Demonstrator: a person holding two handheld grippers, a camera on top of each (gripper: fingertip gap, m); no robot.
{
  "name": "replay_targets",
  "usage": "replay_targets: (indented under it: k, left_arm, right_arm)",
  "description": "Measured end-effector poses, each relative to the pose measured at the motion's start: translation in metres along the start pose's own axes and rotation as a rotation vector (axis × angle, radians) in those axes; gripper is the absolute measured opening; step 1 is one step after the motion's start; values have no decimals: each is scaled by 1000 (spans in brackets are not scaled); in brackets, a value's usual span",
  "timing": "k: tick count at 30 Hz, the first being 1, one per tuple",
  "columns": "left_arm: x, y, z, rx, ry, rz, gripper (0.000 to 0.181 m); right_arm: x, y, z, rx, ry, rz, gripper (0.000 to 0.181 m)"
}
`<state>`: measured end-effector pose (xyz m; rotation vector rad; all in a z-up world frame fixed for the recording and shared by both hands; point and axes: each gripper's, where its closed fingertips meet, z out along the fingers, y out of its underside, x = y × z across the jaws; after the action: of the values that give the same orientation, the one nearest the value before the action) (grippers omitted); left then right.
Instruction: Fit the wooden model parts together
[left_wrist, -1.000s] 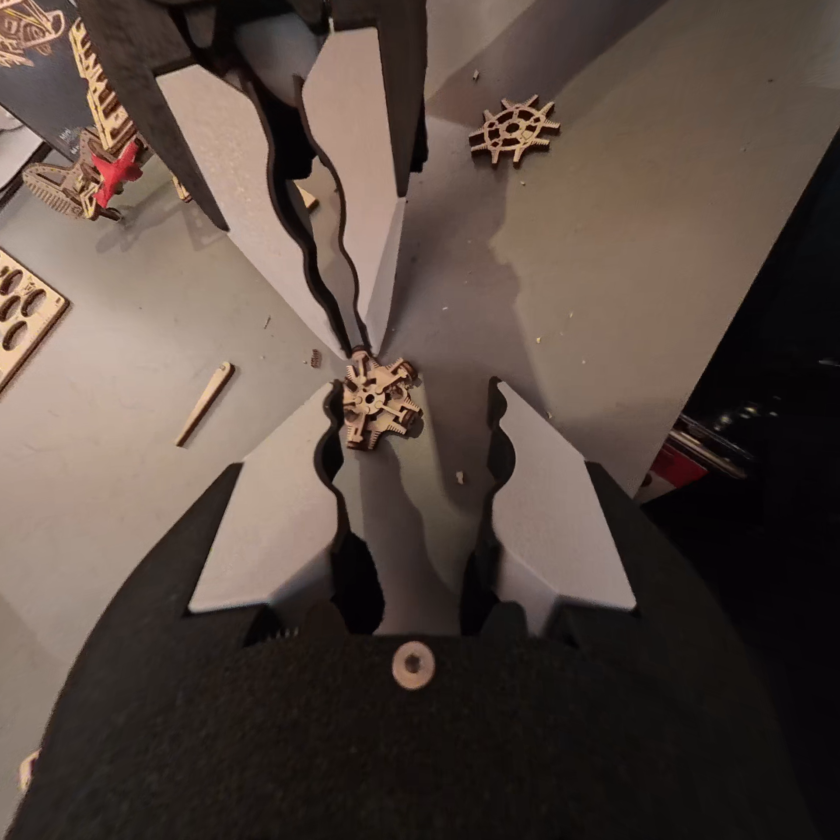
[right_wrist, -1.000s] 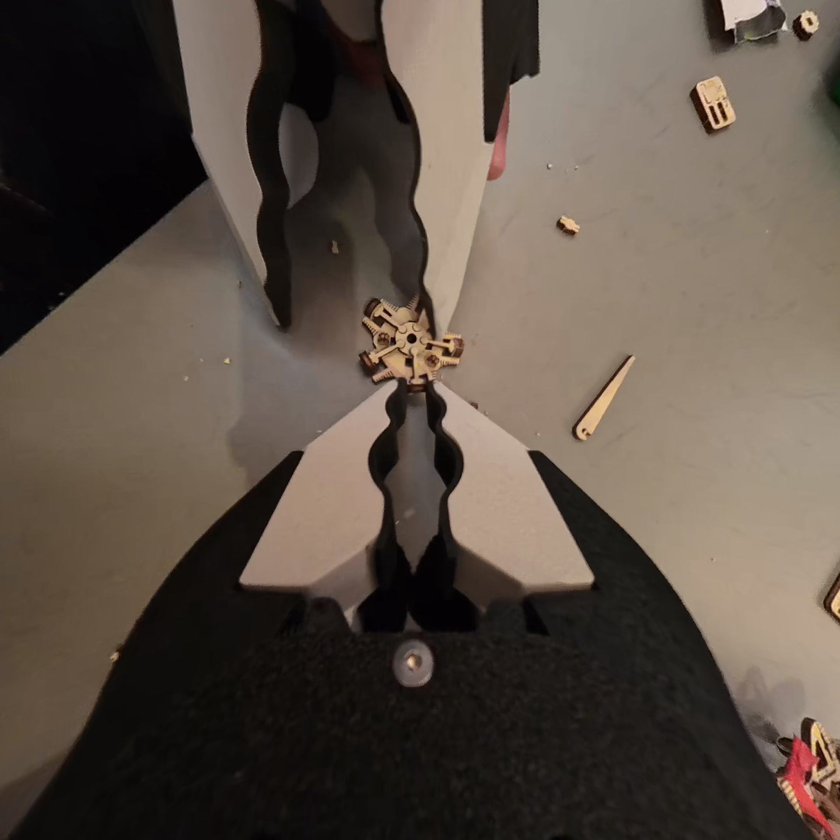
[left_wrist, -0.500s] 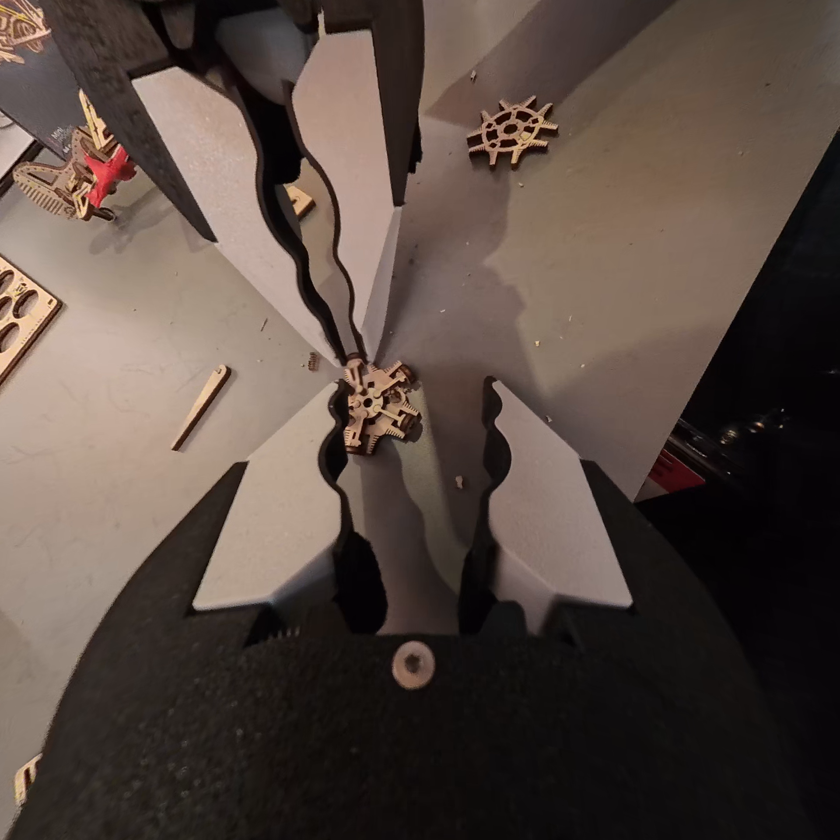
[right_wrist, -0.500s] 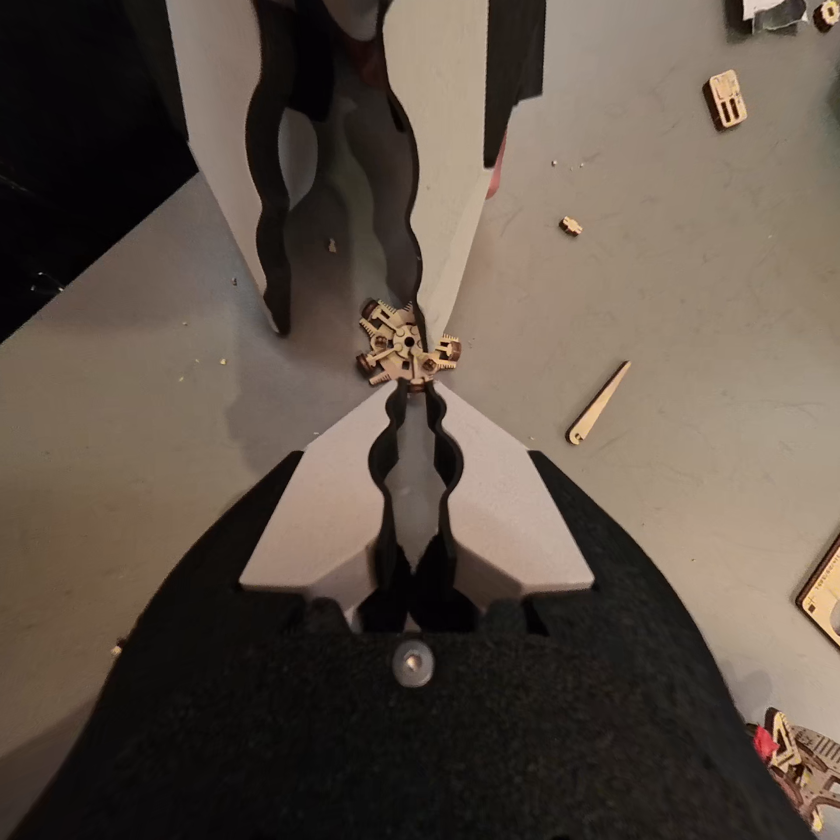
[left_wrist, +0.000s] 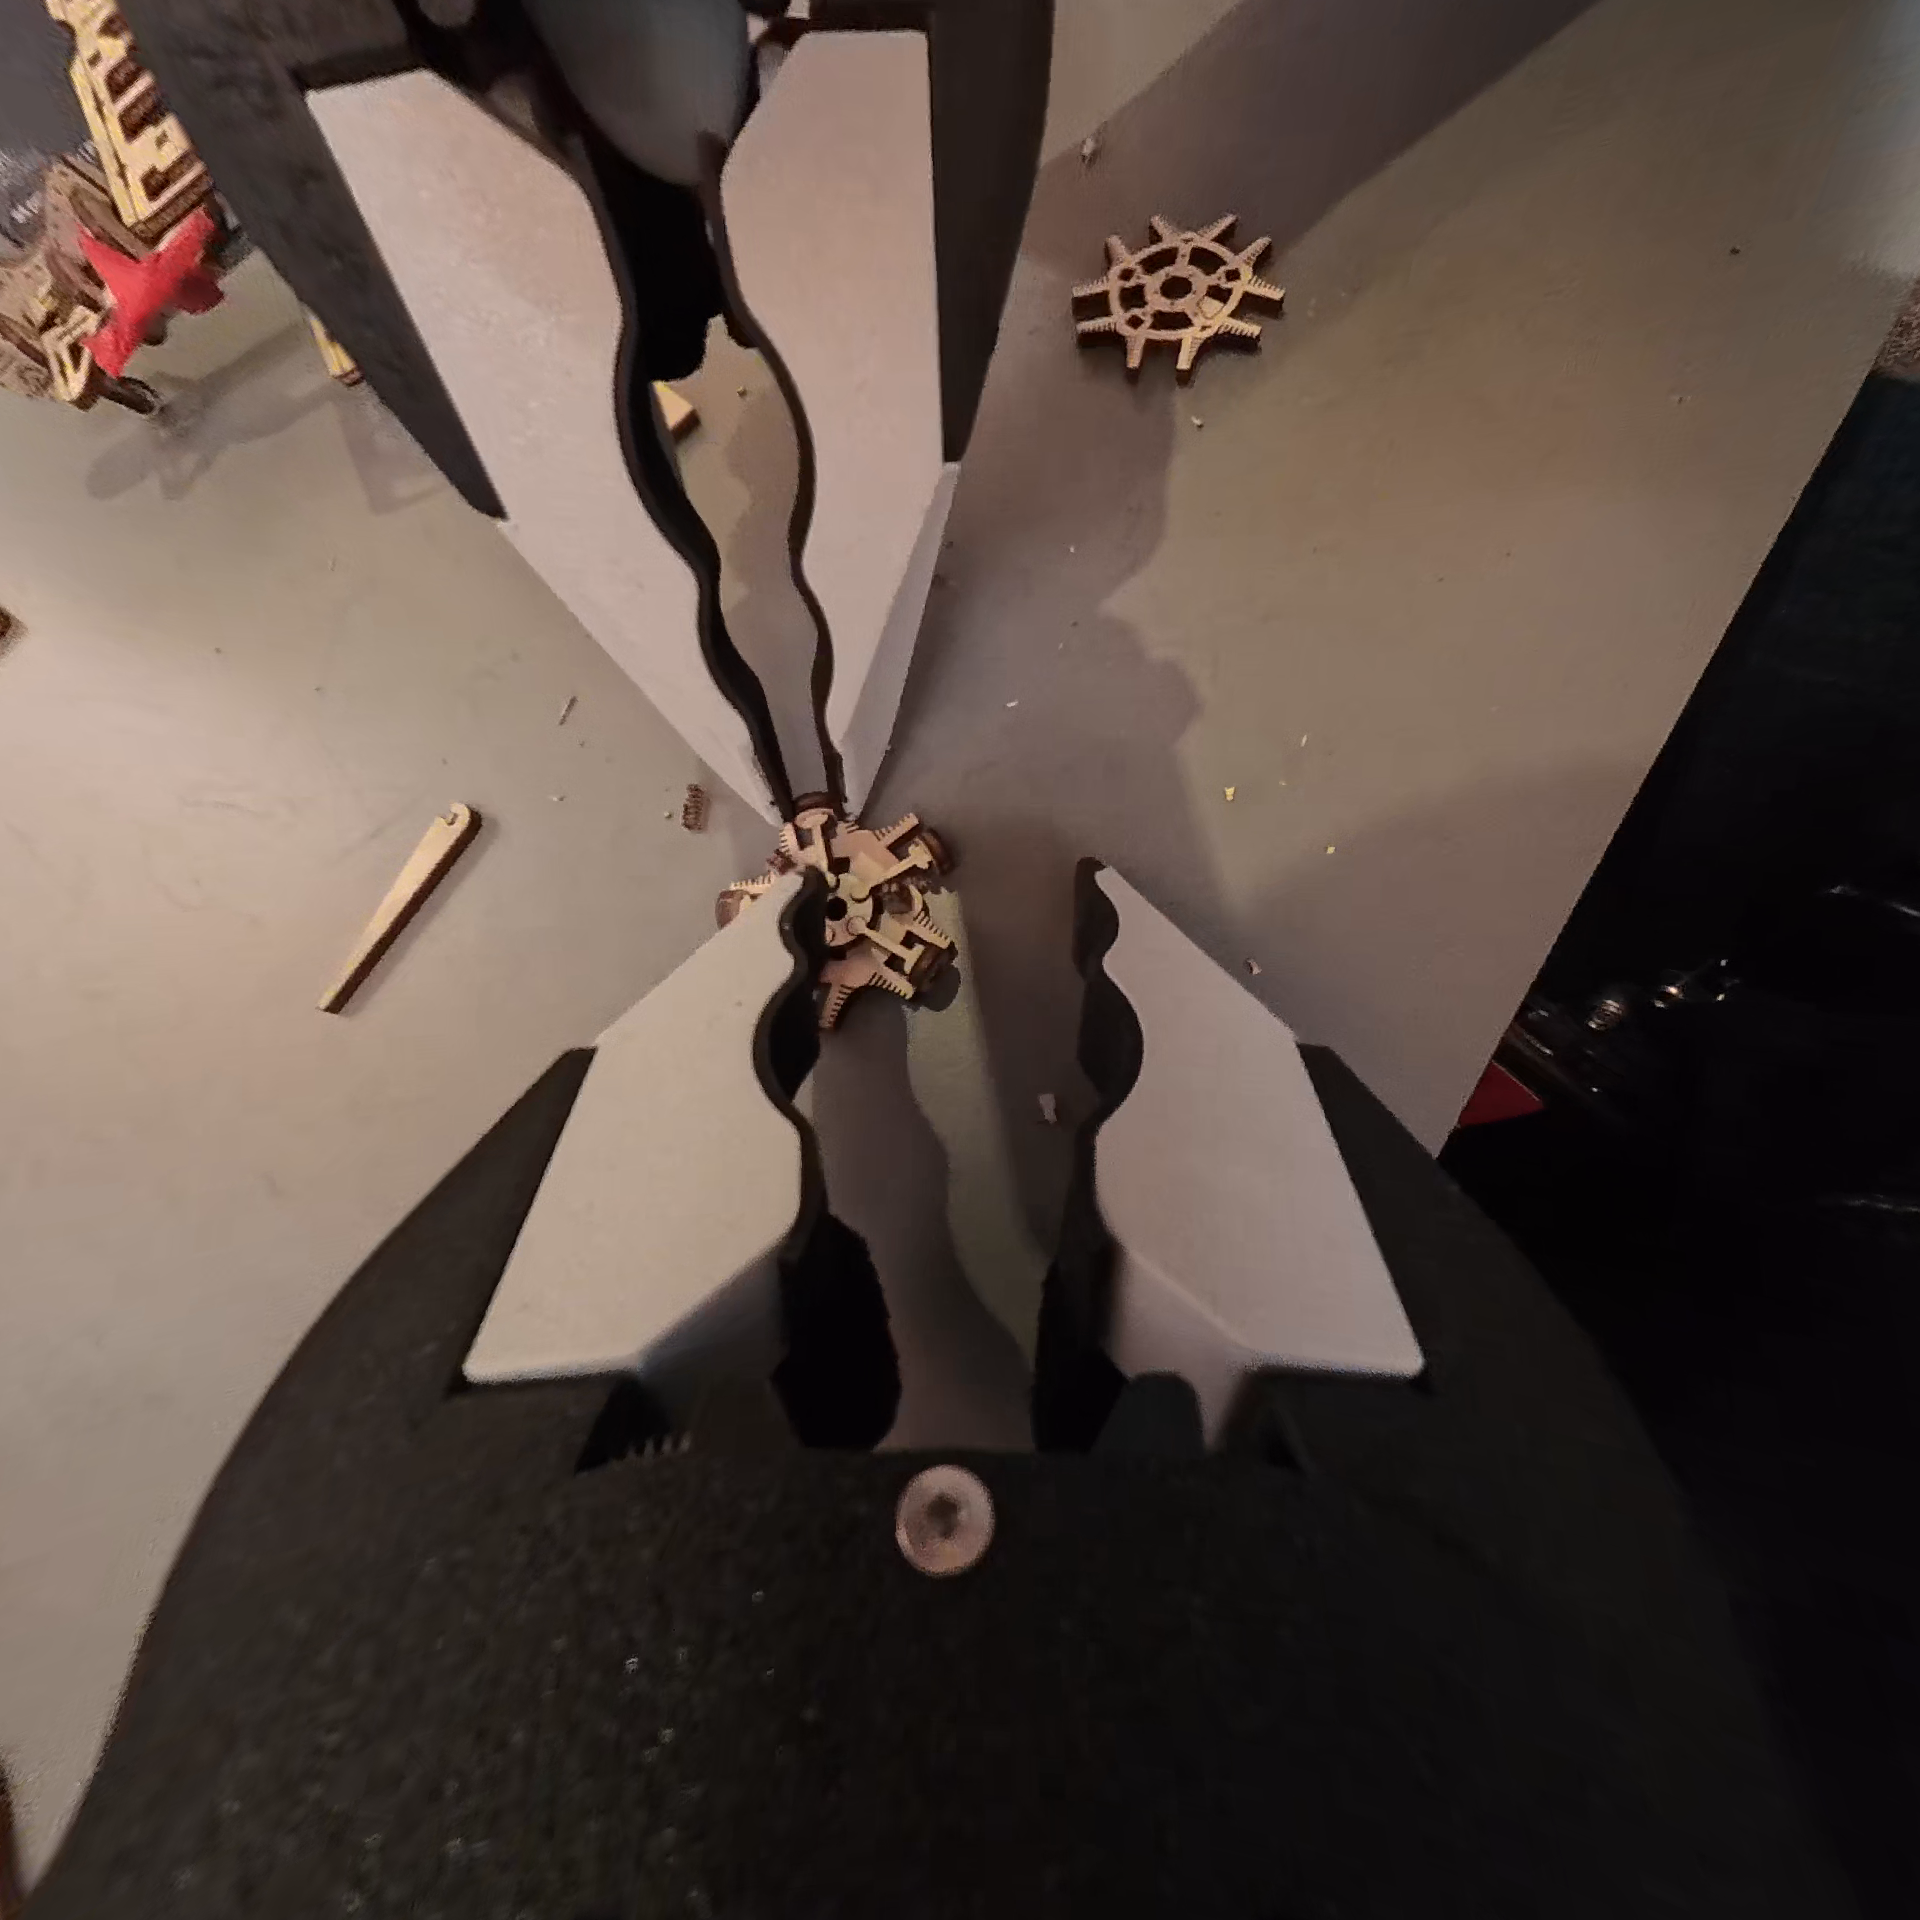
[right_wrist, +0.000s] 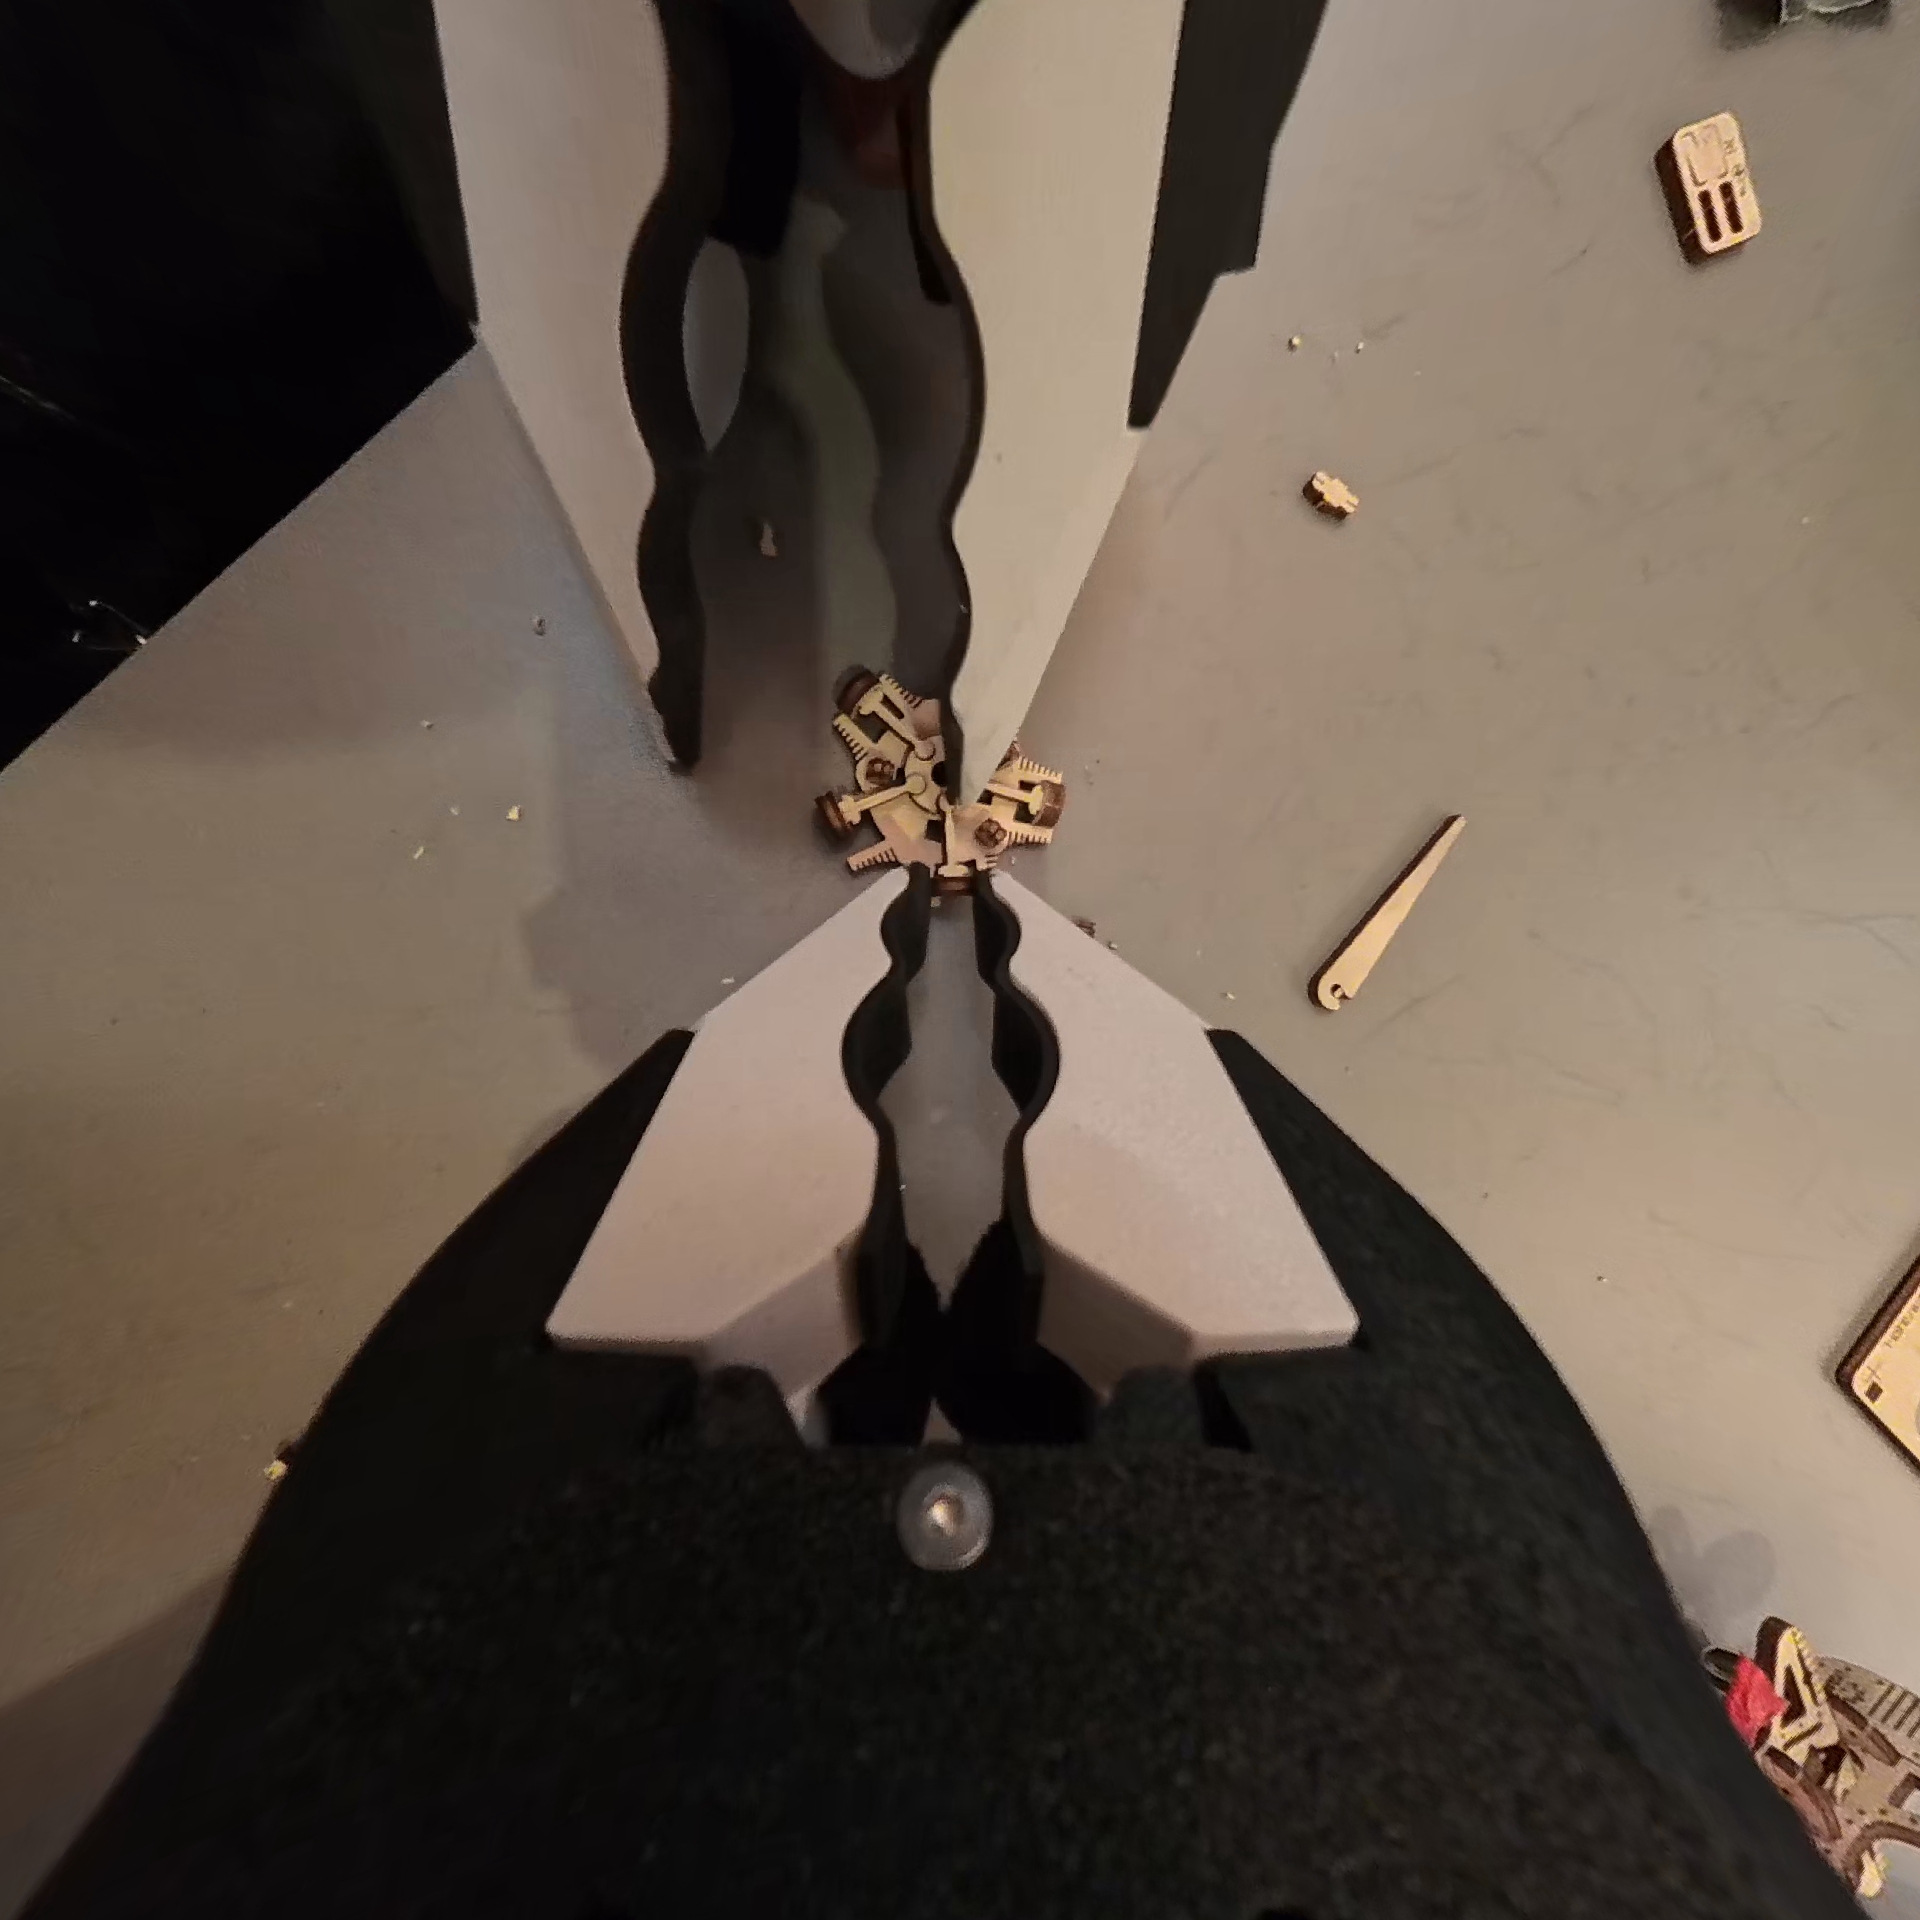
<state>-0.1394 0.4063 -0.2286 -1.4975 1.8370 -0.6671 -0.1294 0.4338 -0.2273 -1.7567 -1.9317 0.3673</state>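
Observation:
A small wooden radial engine assembly (left_wrist: 883, 914) with toothed cylinders sits just above the grey table (left_wrist: 260, 675). My right gripper (right_wrist: 948, 881) is shut on one cylinder at its edge; in the left wrist view it (left_wrist: 810, 805) comes in from the top. My left gripper (left_wrist: 943, 878) is open, and its left fingertip overlaps the left part of the assembly. In the right wrist view the assembly (right_wrist: 894, 790) lies between the two grippers, with the left gripper (right_wrist: 821, 738) open above it and one finger by the hub.
A spoked wooden wheel (left_wrist: 1174, 296) lies at the far right. A tapered wooden stick (left_wrist: 400, 909) lies to the left. A red-and-wood model (left_wrist: 114, 281) stands at the far left. A small wooden block (right_wrist: 1709, 187) and chips lie around. The table edge (left_wrist: 1662, 779) drops off at the right. Only a small space, under 4 cm, lies between the two pairs of fingers. The tapered wooden stick (left_wrist: 400, 909) sits 9 cm or so from the ends of my right fingers. It turns up in the right wrist view (right_wrist: 1392, 903) as well.
My left gripper has shifted so that its left fingertip now covers part of the assembly. The right gripper still holds the assembly in nearly the same place.

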Motion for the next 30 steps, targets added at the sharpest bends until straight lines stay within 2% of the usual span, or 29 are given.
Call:
replay_targets:
  k: [9,15,18,23,26,30]
  left_arm:
    - [1,0,1,-5,13,-12,44]
    - [1,0,1,-4,12,-12,44]
    - [2,0,-1,4,21,-14,49]
    - [1,-16,-17,140,25,-27,55]
    - [-5,-12,-19,133,32,-86,58]
    - [-8,-5,-21,110,10,-79,58]
  right_arm:
    - [2,1,-3,-2,29,-21,7]
    - [1,-11,-14,124,11,6,6]
    - [-4,-17,-9,172,-9,6,0]
    - [0,-24,-4,220,20,24,0]
    - [-1,-22,0,197,4,39,0]
    - [-1,-20,3,191,3,40,0]
